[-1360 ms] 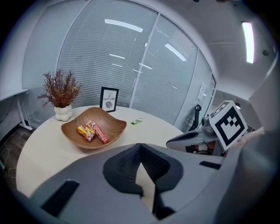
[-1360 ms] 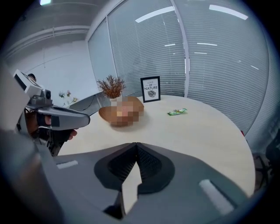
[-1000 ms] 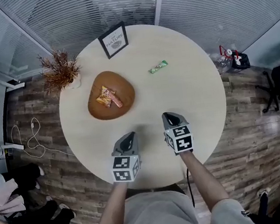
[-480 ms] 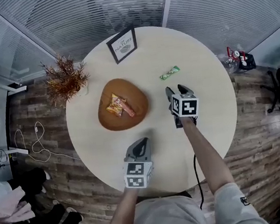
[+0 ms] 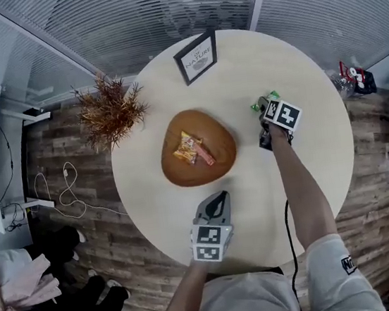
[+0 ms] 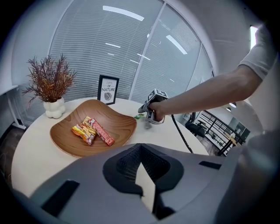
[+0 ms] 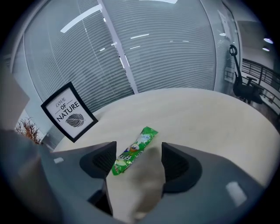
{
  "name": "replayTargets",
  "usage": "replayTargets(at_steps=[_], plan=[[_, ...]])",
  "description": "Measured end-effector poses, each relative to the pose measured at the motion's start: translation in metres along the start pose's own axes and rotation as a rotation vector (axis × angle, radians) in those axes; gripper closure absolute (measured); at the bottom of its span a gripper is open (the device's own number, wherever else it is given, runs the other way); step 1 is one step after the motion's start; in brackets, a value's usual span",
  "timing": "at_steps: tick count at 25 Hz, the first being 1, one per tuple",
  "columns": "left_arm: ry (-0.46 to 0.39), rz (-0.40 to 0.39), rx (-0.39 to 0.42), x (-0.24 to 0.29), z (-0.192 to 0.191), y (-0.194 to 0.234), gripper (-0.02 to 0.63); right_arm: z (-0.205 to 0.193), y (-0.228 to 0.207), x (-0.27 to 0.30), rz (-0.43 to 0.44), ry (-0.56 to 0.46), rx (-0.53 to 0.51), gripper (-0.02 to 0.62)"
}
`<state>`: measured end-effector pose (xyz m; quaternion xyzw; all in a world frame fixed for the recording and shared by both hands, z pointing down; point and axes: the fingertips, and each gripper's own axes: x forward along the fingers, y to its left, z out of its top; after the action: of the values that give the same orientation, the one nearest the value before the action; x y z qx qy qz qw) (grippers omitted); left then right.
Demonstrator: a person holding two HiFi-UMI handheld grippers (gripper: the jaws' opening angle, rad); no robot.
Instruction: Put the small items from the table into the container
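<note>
A green snack packet (image 7: 133,151) lies flat on the round table (image 5: 303,172) at its far right. My right gripper (image 7: 139,151) hangs just over it. Its jaws are opening, one on each side of the packet, and the pads do not press on it. From the head view the right gripper (image 5: 267,105) covers most of the green packet (image 5: 261,101). The wooden bowl (image 5: 175,171) at the table's middle holds an orange packet (image 5: 186,145) and a red bar (image 5: 206,154). My left gripper (image 5: 217,201) hovers at the near edge, shut and empty, pointing at the bowl (image 6: 118,127).
A framed "Love of Nature" sign (image 5: 197,57) stands at the table's far edge. A dried plant in a white vase (image 5: 112,111) sits at the far left edge. Wooden floor with cables (image 5: 51,198) lies to the left, and window blinds stand behind.
My right gripper has travelled from the near edge out to the green packet at the far right, rolled, and gone from shut to open. The left gripper has shifted only slightly.
</note>
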<state>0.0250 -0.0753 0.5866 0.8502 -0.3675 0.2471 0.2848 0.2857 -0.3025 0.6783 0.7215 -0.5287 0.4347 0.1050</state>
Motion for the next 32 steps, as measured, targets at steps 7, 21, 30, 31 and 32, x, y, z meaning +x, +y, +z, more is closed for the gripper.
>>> replayTargets(at_steps=[7,21,30,31,32], plan=[[0.011,-0.001,-0.009,0.007,0.002,0.013,0.601,-0.002,-0.002,0.017,-0.036,0.038,-0.047,0.348],[-0.005,0.010,-0.018,0.007,0.007,0.014,0.601,-0.012,0.052,-0.034,0.240,0.010,-0.440,0.581],[-0.100,0.085,-0.051,-0.014,0.017,0.036,0.601,-0.049,0.148,-0.142,0.490,-0.108,-0.803,0.581],[-0.110,0.101,-0.059,-0.018,0.017,0.042,0.601,-0.060,0.161,-0.150,0.523,-0.099,-0.821,0.581],[-0.121,0.119,-0.064,-0.022,0.017,0.047,0.601,-0.071,0.172,-0.157,0.553,-0.087,-0.838,0.581]])
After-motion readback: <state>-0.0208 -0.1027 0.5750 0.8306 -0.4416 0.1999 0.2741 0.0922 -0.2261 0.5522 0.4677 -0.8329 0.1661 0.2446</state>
